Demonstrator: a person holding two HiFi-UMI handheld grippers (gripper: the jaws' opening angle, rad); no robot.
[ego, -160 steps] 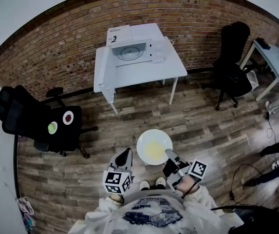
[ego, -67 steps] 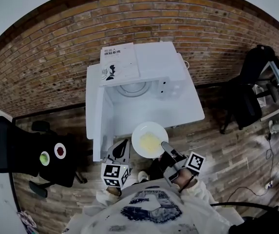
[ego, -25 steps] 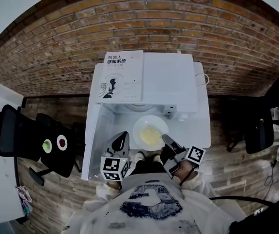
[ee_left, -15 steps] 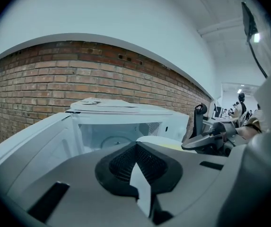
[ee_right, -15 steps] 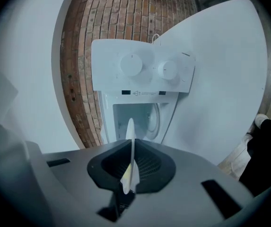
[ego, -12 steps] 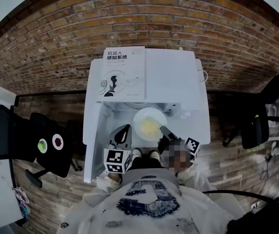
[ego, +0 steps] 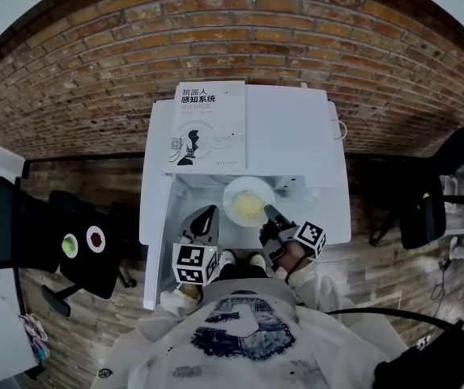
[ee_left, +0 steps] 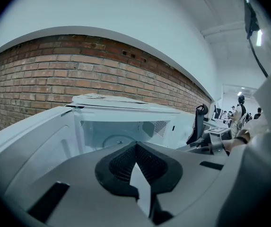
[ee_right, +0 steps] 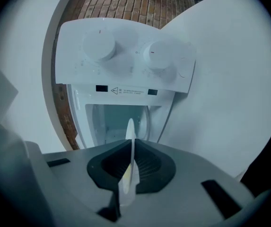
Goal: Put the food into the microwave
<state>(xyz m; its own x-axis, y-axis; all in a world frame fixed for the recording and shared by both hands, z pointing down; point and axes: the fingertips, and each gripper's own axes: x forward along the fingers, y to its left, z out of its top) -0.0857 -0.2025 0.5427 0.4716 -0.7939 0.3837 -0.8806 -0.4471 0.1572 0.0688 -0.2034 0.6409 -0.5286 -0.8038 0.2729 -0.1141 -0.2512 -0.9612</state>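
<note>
A white plate point(ego: 248, 202) of yellow food sits level at the mouth of the white microwave point(ego: 288, 140), partly under its top edge. My right gripper point(ego: 269, 214) is shut on the plate's near right rim. In the right gripper view the plate point(ee_right: 130, 132) shows edge-on between the jaws of the right gripper point(ee_right: 129, 155), with the lit cavity point(ee_right: 111, 122) straight ahead. My left gripper point(ego: 205, 221) hovers left of the plate, shut with nothing in it. The left gripper view has the left gripper point(ee_left: 136, 163) facing the open cavity point(ee_left: 118, 135).
The microwave door point(ego: 157, 217) stands open to the left. A book point(ego: 208, 125) lies on top of the microwave. Two control knobs point(ee_right: 100, 45) sit on the panel. A black chair point(ego: 61, 237) with two small discs stands at the left; a brick wall point(ego: 240, 31) runs behind.
Over the earlier frames the person walked up to the microwave. In the last second my right gripper carried the plate forward to the cavity opening. The left gripper barely moved.
</note>
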